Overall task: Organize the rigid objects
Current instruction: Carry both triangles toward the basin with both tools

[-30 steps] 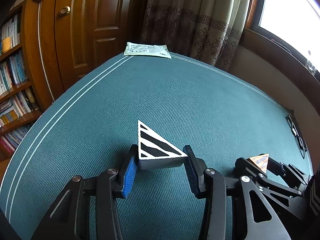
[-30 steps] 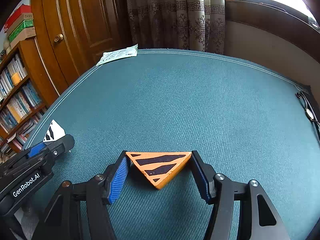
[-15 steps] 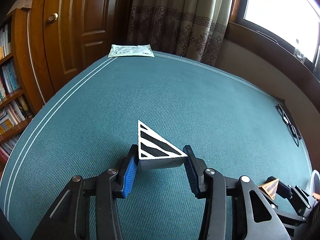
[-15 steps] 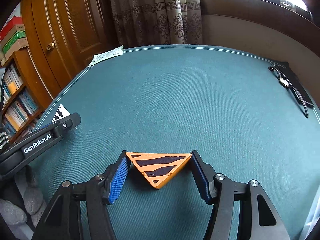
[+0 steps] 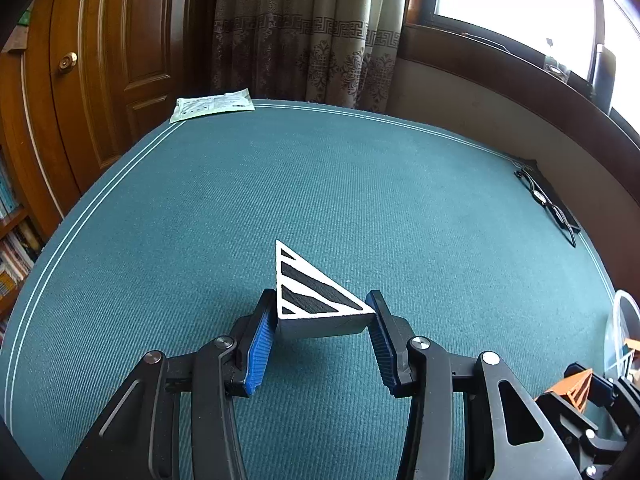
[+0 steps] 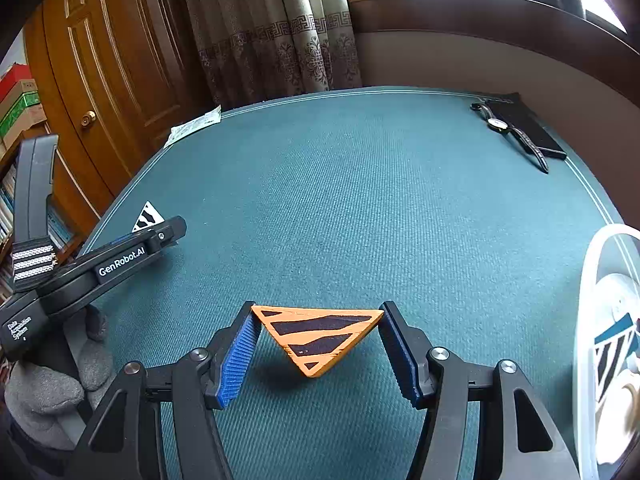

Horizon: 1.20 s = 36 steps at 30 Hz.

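- Teal felt table (image 5: pixel 360 184), wood doors and curtain behind, window at right; paper packet (image 5: pixel 212 104) on far corner, watch (image 6: pixel 498 123) at far right edge.
- Left gripper (image 5: pixel 320 320): jaws pinching white striped triangle block (image 5: pixel 308 288), carried clear of felt, long edge running away from jaws, tip forward.
- Right gripper (image 6: pixel 316 336): jaws clamped on orange striped triangle block (image 6: pixel 316 332) at its two far corners, point hanging back toward camera.
- White basket (image 6: pixel 592 280) at right edge, striped pieces already inside.
- Key relation: basket right of both, just beside right gripper, well apart from left; probably orange goes in first.
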Motion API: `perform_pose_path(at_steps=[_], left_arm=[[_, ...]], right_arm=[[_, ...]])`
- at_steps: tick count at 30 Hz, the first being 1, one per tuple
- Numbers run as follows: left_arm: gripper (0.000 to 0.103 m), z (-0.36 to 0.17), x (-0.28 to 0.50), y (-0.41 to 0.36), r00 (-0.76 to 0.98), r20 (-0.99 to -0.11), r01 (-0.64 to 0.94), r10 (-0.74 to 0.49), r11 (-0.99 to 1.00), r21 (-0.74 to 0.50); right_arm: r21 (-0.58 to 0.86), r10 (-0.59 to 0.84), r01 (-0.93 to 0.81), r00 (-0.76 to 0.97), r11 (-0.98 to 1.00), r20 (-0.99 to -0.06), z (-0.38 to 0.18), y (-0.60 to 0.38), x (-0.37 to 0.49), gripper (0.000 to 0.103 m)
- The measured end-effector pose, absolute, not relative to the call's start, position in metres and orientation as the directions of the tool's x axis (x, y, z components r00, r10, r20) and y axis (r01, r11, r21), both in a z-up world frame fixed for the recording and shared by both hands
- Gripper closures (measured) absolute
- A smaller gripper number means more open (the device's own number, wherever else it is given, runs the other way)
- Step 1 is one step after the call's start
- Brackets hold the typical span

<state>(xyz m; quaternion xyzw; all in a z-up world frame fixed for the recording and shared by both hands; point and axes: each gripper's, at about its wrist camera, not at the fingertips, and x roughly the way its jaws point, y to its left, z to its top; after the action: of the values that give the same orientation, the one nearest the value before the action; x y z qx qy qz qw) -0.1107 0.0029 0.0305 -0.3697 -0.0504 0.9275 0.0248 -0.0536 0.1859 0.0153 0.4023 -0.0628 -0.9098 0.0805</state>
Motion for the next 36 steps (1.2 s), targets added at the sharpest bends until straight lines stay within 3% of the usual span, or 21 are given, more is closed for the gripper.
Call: perform_pose_path(at_steps=[36], left_arm=[[0.057,0.052,-0.046,0.073,-0.712,-0.665,-0.195,0.223,-0.974,-0.117]], right_arm=[[0.165,0.063,-0.207,-0.786,-0.964,-0.616,0.060,0.314,0.047,0.039]])
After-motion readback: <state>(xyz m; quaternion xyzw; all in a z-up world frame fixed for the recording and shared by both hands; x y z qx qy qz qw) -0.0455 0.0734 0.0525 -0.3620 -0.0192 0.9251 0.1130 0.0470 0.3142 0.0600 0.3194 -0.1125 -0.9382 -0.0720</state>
